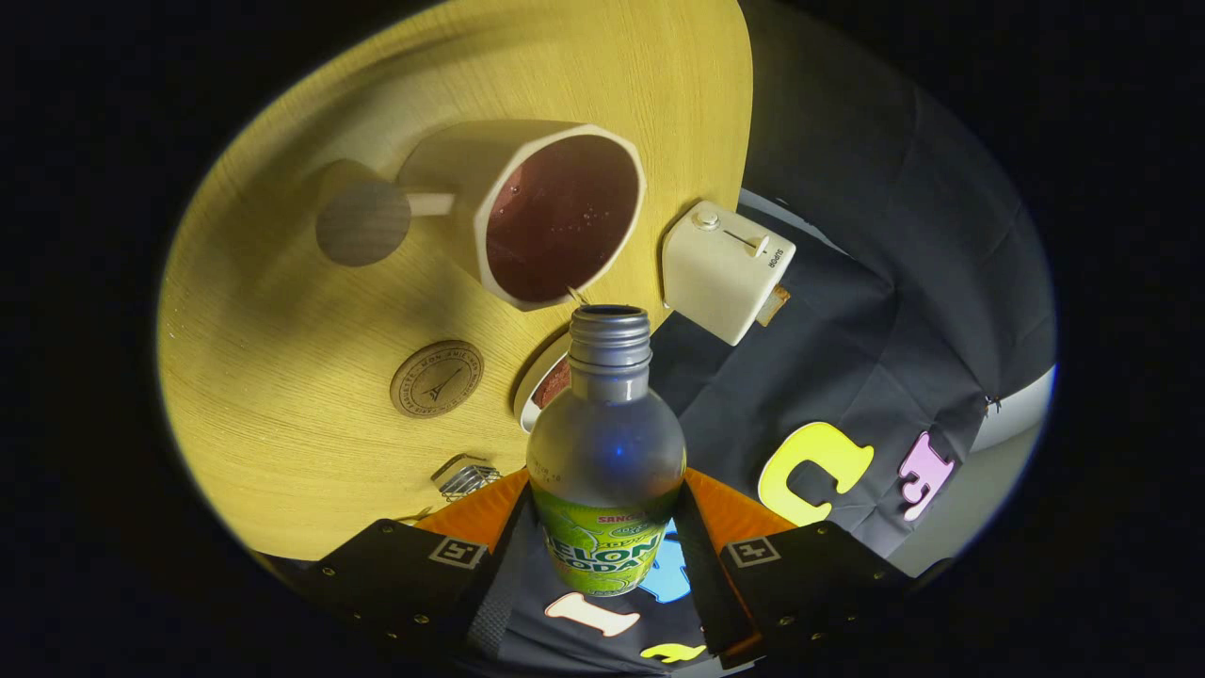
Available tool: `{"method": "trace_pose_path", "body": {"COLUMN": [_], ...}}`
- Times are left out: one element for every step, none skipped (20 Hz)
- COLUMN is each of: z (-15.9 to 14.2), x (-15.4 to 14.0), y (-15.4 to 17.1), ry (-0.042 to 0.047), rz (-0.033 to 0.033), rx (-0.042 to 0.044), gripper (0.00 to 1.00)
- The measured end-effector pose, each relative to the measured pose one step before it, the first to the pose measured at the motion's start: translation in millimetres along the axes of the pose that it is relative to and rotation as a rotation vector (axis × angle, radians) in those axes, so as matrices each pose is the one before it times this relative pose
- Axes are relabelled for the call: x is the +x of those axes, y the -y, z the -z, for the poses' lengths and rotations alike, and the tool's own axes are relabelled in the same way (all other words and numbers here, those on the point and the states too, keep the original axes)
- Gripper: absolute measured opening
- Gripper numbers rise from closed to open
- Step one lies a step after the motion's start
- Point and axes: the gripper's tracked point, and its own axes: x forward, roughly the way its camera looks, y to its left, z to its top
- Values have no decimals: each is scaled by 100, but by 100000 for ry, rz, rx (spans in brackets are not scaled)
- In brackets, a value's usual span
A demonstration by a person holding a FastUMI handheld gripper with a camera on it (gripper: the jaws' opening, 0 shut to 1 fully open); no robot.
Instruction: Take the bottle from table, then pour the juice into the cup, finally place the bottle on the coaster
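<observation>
1. My gripper (pixel 602 556) is clamped on the bottle (pixel 605 452), a finger pressing each side of its labelled lower body.
2. The bottle's long axis runs straight ahead from my fingers; its uncapped neck points at the cup (pixel 555 217), stopping just short of the rim.
3. The cup holds dark liquid.
4. The coaster (pixel 437 379) lies on the table (pixel 282 311) beside the bottle's neck, apart from it.
5. The bottle hides most of a small dish (pixel 544 381) below the cup; its contents are hard to make out.

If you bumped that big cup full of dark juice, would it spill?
Probably. The cup looks nearly full, so a nudge could slosh juice out. It seems wide and heavy, so it likely wouldn't tip. The claw is shut on the bottle, just in front of it.
</observation>
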Motion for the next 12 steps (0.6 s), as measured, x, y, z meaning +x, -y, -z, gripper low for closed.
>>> {"method": "trace_pose_path", "body": {"z": [4,-5,-8,-94,16,32,-46,-119,-48,-62,-88,-23], "x": [-64,-66,-24,49,-37,45,-82,-40,-39,-9,-65,-18], "y": [-9,-94,-2,-42,-15,-54,21,26,31,-51,-69,-29], "ry": [111,38,32,77,18,18,154,165,120,67,206,256], "rz": [-31,-82,-9,-23,31,-69,19,264,96,4,-189,-37], "rx": [171,158,47,58,213,258,206,295,397,599,765,1016], "gripper": [77,77,77,77,77,77,77,77,77,77,78,77]}}
